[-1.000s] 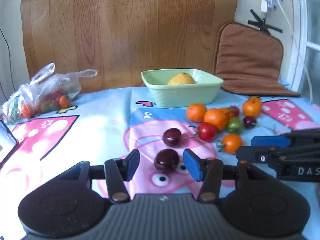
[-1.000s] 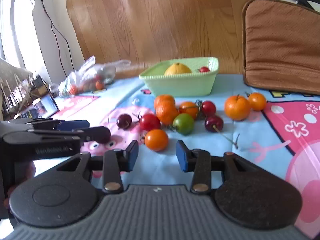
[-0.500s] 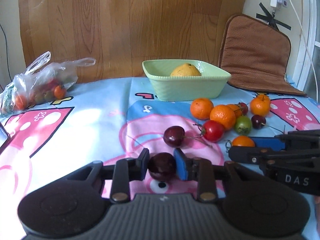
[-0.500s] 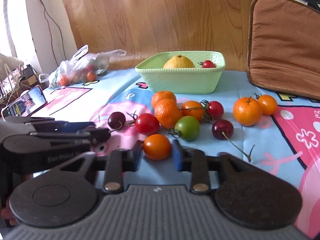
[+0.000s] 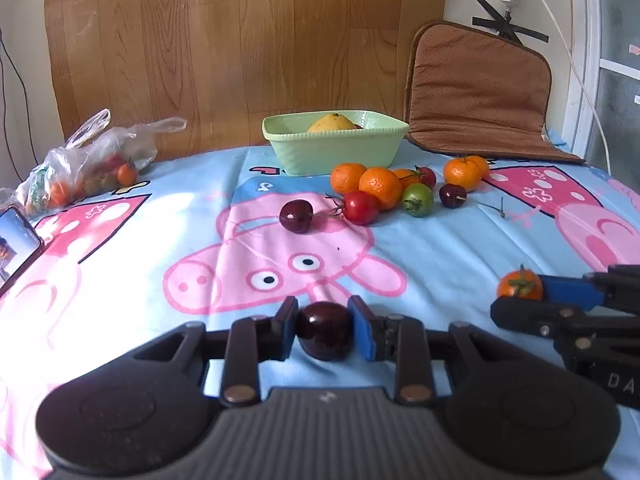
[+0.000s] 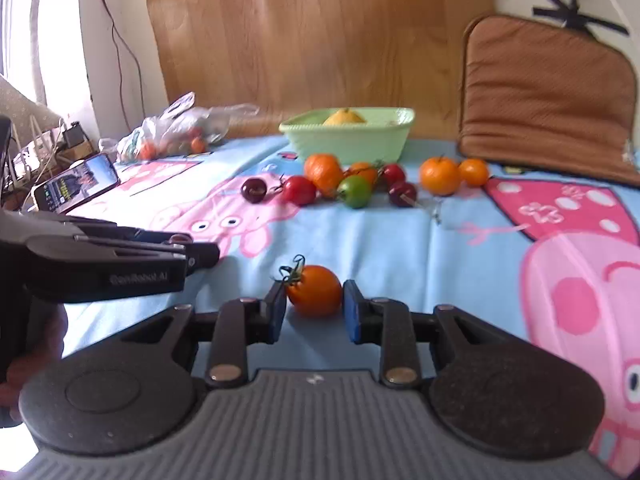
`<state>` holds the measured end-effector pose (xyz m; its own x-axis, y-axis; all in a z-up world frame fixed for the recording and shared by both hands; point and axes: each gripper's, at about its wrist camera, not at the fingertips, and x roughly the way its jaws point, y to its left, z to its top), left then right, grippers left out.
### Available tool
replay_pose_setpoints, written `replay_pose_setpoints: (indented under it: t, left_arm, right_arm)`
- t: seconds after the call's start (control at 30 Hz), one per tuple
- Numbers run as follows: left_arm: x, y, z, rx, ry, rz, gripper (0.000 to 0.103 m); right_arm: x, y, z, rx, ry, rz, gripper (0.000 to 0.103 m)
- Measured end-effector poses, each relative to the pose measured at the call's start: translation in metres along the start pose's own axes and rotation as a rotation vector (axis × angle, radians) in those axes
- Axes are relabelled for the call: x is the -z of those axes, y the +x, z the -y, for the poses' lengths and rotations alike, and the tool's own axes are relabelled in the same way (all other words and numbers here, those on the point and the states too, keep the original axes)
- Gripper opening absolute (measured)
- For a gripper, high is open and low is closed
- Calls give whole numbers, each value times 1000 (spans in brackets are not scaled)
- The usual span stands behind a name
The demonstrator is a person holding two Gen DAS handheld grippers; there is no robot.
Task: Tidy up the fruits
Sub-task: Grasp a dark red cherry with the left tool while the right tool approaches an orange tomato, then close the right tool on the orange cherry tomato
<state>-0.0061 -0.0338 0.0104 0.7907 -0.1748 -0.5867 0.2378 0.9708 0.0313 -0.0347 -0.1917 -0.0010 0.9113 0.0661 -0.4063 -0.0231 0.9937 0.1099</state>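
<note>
My left gripper (image 5: 325,328) is shut on a dark cherry (image 5: 325,330) and holds it above the cartoon tablecloth. My right gripper (image 6: 314,306) is shut on an orange cherry tomato (image 6: 315,290), also raised; it shows at the right of the left wrist view (image 5: 519,285). A pale green bowl (image 5: 336,151) with a yellow fruit (image 5: 331,123) stands at the back. Before it lie oranges (image 5: 380,186), a red tomato (image 5: 361,207), a green tomato (image 5: 417,199) and a second dark cherry (image 5: 296,216).
A plastic bag of fruit (image 5: 88,168) lies at the back left. A phone (image 5: 16,246) leans at the left edge. A brown cushion (image 5: 476,92) stands at the back right against the wall. A wooden board (image 5: 240,48) is behind the bowl.
Both grippers closed on their fruit, the left on the cherry and the right on the orange tomato. Both then lifted and drew back from the fruit pile.
</note>
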Motion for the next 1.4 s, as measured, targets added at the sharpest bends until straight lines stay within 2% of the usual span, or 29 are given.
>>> replay_pose_setpoints:
  t: [0.23, 0.53, 0.6, 0.67, 0.73, 0.8, 1.1, 1.23, 1.4]
  left_arm:
    - [1, 0, -2, -6, -9, 4, 30]
    - [2, -2, -7, 2, -30, 9, 31]
    - [4, -8, -15, 18, -65, 32, 32]
    - [7, -17, -22, 21, -85, 71, 38]
    - [10, -22, -24, 12, -66, 87, 40]
    - [12, -24, -22, 12, -40, 92, 40]
    - [9, -13, -13, 7, 2, 36, 40]
    - [8, -12, -14, 9, -8, 30, 40]
    - [7, -13, -8, 8, 12, 46, 40]
  right_arm:
    - [2, 2, 4, -9, 35, -9, 33]
    - [5, 2, 0, 3, 11, -15, 34]
    - [5, 2, -1, 5, 7, -17, 34]
    - [5, 2, -2, 4, -1, -18, 36]
    - [5, 2, -2, 1, -8, -20, 37]
    - [4, 3, -3, -7, -19, -23, 45]
    - [5, 2, -7, 11, -37, -22, 46]
    - [7, 0, -11, 17, -73, -25, 51]
    - [12, -3, -15, 27, -116, -29, 52]
